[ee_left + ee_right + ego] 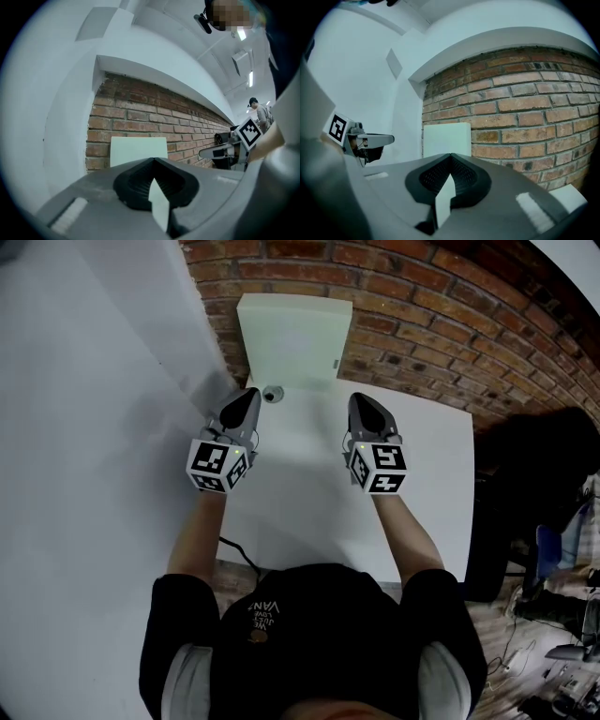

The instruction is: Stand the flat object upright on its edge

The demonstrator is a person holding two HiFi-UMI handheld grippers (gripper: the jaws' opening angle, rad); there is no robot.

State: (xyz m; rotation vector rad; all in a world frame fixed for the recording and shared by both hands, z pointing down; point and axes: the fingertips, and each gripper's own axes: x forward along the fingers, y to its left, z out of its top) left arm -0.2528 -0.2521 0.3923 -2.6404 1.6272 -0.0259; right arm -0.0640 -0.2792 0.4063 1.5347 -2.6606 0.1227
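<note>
Here, a white table (427,493) stands pushed up to a brick wall (441,306), with a plain white wall (84,390) meeting the brick at the left corner; the tabletop is smooth and bare apart from a small round thing (273,394) near its far edge, too small to identify; the flat slab (293,338), pale and rectangular, stands upright on its edge at the back of the table, its broad face against the brick, and both gripper views show it straight ahead in front of the brick courses (138,150) (446,138); the left gripper (247,399) hovers over the table's left part, just beside the round thing, its jaws closed together on nothing in its own view (153,161); the right gripper (360,404) hovers over the middle of the table, jaws likewise pressed together and empty (451,157); the two tools are held level, side by side and well apart, both short of the slab and touching nothing; a dark cable (239,554) trails below the table's near edge; at the lower right a wooden floor (497,634) shows with scattered gear; in the left gripper view long ceiling lights (251,77) run overhead and a person (257,110) stands far off in the room
</note>
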